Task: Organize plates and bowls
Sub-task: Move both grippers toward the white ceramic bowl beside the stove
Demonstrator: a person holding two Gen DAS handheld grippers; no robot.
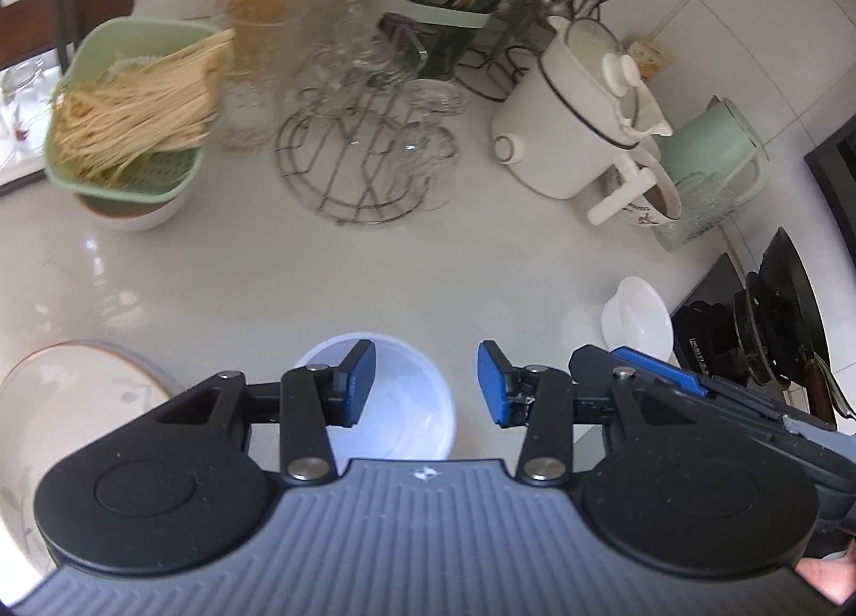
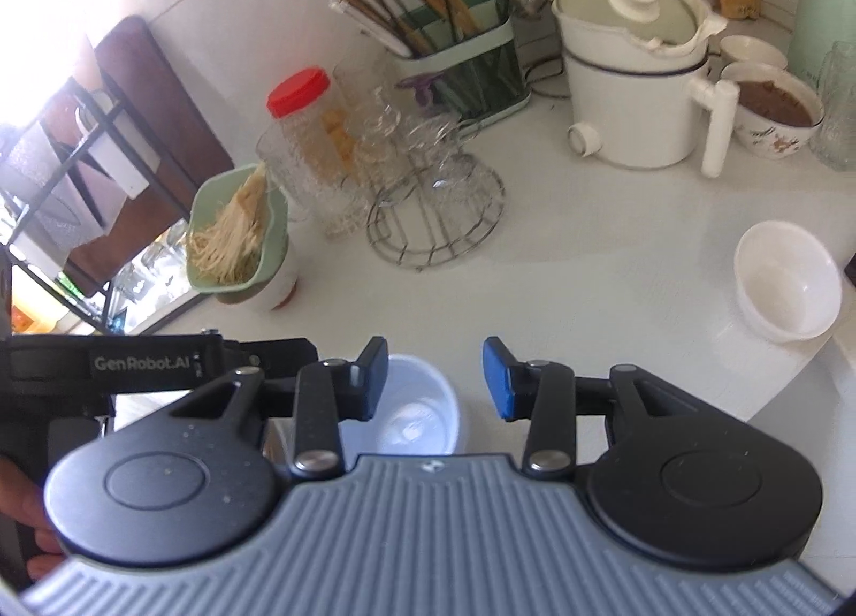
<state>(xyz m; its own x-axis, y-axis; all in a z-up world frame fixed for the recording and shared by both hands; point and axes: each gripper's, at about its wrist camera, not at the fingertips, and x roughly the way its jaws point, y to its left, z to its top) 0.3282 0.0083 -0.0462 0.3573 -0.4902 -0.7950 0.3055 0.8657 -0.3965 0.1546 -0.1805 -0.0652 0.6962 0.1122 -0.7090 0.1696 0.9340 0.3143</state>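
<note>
A small white bowl [image 1: 398, 402] stands on the white counter just below my left gripper [image 1: 425, 383], which is open and empty above it. A large patterned plate [image 1: 69, 402] lies at the near left. A second white bowl [image 1: 636, 321] sits at the right near the stove. In the right wrist view my right gripper [image 2: 434, 380] is open and empty over the same small bowl [image 2: 422, 412], and the second bowl [image 2: 786, 281] sits at the right. The left gripper's body [image 2: 107, 364] shows at the left.
A green basket of noodles [image 1: 128, 113] sits on a bowl at the far left. A wire rack with glass cups [image 1: 364, 156], a red-lidded jar [image 1: 259, 27], a chopstick holder [image 1: 444, 0], a white pot [image 1: 578, 113], a green kettle [image 1: 717, 150] and a black stove [image 1: 770, 327] ring the counter.
</note>
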